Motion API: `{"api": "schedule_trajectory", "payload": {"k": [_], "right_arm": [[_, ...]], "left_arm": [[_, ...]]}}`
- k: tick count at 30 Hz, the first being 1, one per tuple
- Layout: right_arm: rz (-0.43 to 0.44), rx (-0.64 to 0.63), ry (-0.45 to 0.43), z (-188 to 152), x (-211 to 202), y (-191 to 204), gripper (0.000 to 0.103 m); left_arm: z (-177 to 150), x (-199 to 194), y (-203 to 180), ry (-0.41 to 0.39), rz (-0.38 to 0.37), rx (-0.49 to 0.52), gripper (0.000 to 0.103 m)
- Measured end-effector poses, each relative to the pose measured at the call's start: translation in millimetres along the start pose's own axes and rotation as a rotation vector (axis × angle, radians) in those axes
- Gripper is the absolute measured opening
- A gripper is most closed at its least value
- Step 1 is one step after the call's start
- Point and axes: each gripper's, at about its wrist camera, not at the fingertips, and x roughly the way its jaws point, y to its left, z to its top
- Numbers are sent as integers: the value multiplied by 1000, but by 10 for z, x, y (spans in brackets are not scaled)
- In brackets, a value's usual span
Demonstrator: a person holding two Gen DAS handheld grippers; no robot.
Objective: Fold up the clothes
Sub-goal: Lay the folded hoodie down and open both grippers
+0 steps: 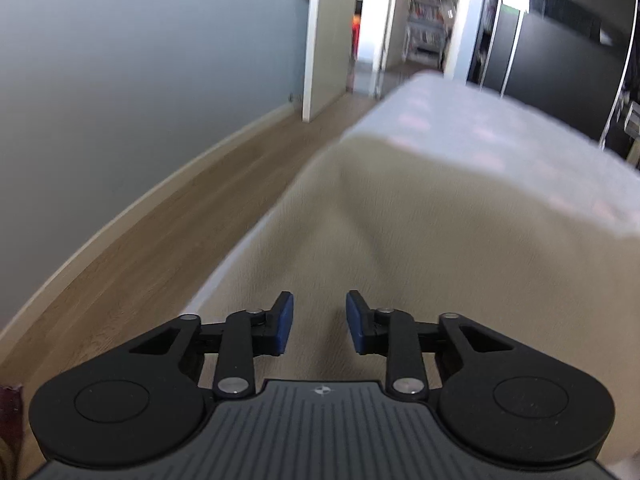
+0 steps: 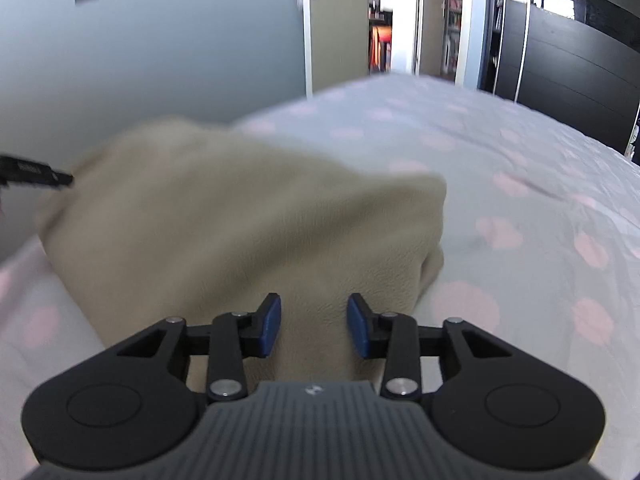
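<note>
Beige fleece spread over near left part of bed, bunched and layered, right edge folded under with rounded corner; dotted pale sheet bare to right of fleece and beyond it. Left gripper above fleece near bed's left edge, blue pads apart by a moderate gap, cloth seen below the gap, nothing pinched. Right gripper low over near edge of fleece, pads likewise partly spread, fabric rising between them but not clamped. Black tip of other tool at far left side of fleece. Wood floor and grey wall left of bed; open door and dark wardrobe beyond bed. Both views motion-blurred.
</note>
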Motion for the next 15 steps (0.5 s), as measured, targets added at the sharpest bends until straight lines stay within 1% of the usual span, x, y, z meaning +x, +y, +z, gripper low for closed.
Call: {"api": "schedule_trajectory", "payload": {"k": [2,5,8,10,12,15], "right_arm": [[-10,17,56,-92,125,-49,41],[3,58,68,-198,246,-127,41],[1,73,79,-260,345,-141,41],[0,91,86,-284,396,-156,41],[-5,93,93,-275,411,-148,41],[-21,96,109,-247,402,-130,41]], "left_arm": [[-52,97,12,34,6,0,23],[-88,193,42,56,-1,-8,23],[-115,299,43,96,11,-11,22],[-121,315,27,99,26,-29,22],[-119,292,-19,101,53,-20,22],[-140,91,-110,78,85,5,22]]}}
